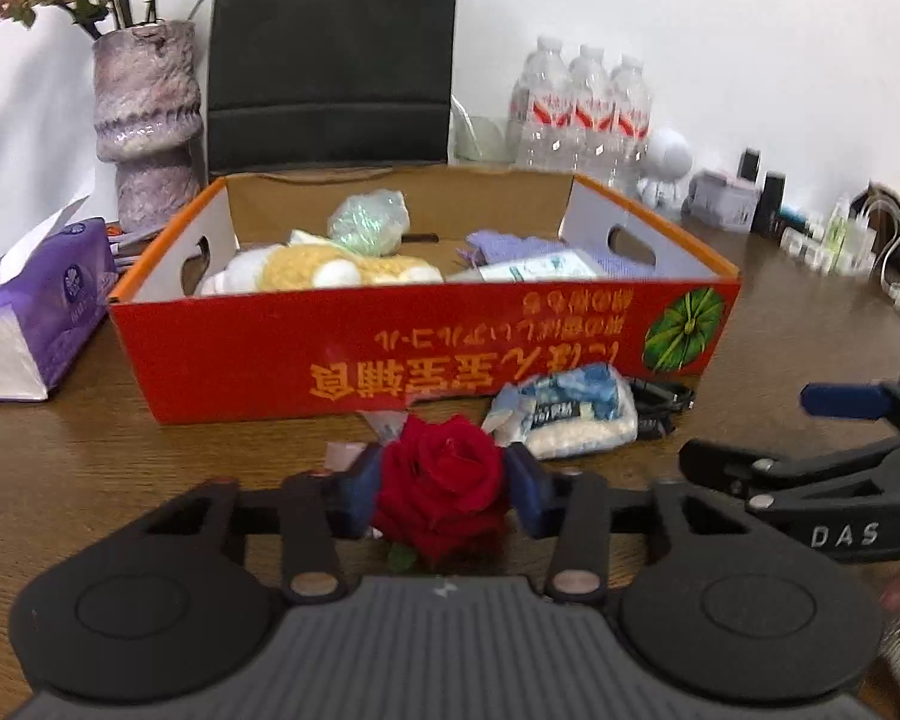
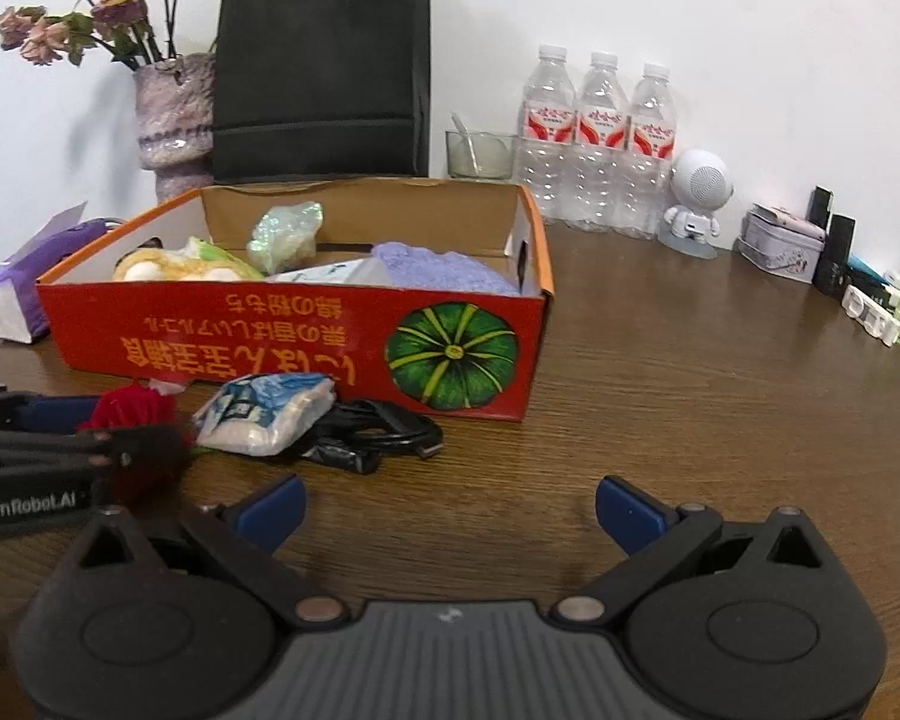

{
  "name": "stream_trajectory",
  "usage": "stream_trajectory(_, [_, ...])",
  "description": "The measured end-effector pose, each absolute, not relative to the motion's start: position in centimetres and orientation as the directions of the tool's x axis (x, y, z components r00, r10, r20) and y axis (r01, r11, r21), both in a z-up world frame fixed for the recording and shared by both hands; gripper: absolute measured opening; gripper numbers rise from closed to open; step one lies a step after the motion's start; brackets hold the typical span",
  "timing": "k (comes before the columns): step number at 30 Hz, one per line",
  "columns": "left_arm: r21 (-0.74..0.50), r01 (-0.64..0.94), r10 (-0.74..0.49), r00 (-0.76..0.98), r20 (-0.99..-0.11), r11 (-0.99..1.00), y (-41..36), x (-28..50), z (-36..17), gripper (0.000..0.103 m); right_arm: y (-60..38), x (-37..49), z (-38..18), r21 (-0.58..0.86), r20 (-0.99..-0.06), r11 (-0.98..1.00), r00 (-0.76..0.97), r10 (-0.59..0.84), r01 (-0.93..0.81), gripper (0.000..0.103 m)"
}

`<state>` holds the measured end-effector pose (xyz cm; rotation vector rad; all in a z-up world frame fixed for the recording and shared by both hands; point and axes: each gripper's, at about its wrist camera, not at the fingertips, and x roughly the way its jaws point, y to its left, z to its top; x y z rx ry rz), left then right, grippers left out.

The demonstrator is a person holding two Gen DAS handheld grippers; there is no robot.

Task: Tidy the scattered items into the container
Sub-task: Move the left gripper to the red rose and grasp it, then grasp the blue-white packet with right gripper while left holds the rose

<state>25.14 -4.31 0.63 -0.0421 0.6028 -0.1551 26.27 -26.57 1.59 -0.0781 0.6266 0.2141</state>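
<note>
Red rose (image 1: 441, 483) sits clamped between the blue pads of the left gripper (image 1: 444, 489), low over the wooden table (image 2: 660, 408), just short of the box (image 1: 390, 336), which lies straight ahead along the fingers. The right gripper (image 2: 450, 510) hangs spread wide and empty (nearer the cable (image 2: 384, 426) and the white packet (image 2: 270, 414), both touching or nearly touching the box front; the blur leaves it unclear).
</note>
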Motion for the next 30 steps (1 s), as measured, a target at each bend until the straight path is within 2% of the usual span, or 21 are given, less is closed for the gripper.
stream_trajectory(7, [-0.241, 0.072, -0.188, 0.842, -0.505, 0.968, 0.1, 25.1, 2.5, 0.041, -23.7, 26.0, 2.3, 0.009, -0.537, 0.953, 0.803, 0.259, -0.302, 0.103])
stream_trajectory(14, [-0.251, 0.047, -0.170, 0.851, -0.496, 0.967, 2.2, 25.5, 2.7, 0.042, -19.4, 28.5, 1.9, -0.016, -0.550, 0.948, 0.794, 0.257, -0.317, 0.101])
stream_trajectory(16, [-0.261, 0.041, -0.172, 0.849, -0.500, 0.964, 2.8, 25.5, 2.6, 0.042, -18.5, 29.2, 1.5, -0.020, -0.564, 0.948, 0.787, 0.250, -0.316, 0.091])
stream_trajectory(18, [-0.267, 0.036, -0.170, 0.848, -0.501, 0.963, 3.3, 25.5, 2.5, 0.042, -17.8, 29.7, 1.2, -0.028, -0.583, 0.949, 0.776, 0.240, -0.315, 0.059])
stream_trajectory(21, [-0.269, 0.029, -0.164, 0.852, -0.498, 0.963, 3.6, 25.3, 2.5, 0.042, -18.1, 29.1, 1.5, -0.040, -0.571, 0.945, 0.783, 0.245, -0.325, 0.034])
stream_trajectory(24, [-0.264, 0.030, -0.161, 0.855, -0.492, 0.964, 3.5, 25.1, 2.5, 0.042, -19.2, 28.2, 2.0, -0.028, -0.543, 0.947, 0.800, 0.255, -0.321, 0.022])
stream_trajectory(30, [-0.252, 0.035, -0.160, 0.854, -0.495, 0.967, 2.9, 24.9, 2.3, 0.043, -21.9, 26.8, 4.1, 0.079, -0.481, 0.941, 0.814, 0.325, -0.329, 0.013])
